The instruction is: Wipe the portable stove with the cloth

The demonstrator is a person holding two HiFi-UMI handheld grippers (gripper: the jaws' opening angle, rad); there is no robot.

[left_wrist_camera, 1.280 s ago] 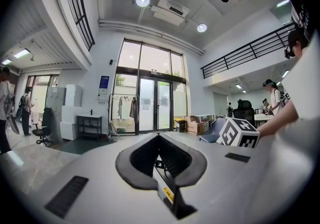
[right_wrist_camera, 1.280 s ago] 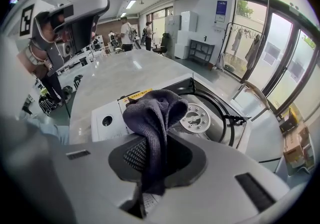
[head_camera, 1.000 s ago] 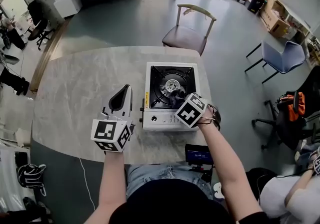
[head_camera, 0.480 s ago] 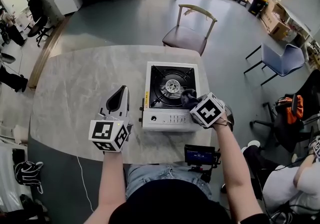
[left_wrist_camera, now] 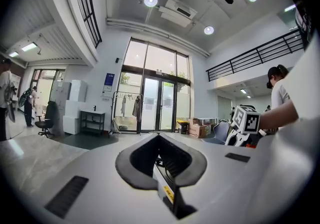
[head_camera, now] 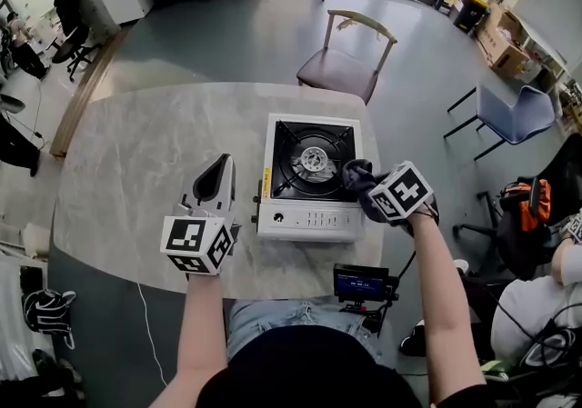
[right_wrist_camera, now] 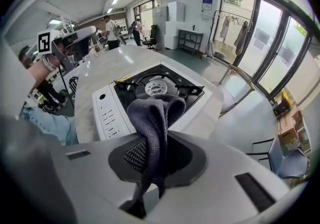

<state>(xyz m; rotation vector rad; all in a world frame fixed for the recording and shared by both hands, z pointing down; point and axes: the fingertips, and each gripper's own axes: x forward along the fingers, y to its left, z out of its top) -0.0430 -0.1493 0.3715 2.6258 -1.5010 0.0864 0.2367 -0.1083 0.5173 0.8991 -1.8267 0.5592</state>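
Note:
The white portable stove, with a black top and a round burner, stands mid-table; the right gripper view shows it too. My right gripper hovers at the stove's right edge, shut on a dark grey cloth. In the right gripper view the cloth bunches up out of the gripper, above the stove's right side. My left gripper rests on the table left of the stove, shut and empty. Its own view looks along the stove's left side.
The marble table has a small screen device clamped at its near edge. A wooden chair stands beyond the table. Right of it are a blue chair and a seated person.
My right gripper carried the cloth to the right, from over the front of the burner area to the stove's right edge. The left gripper stayed put.

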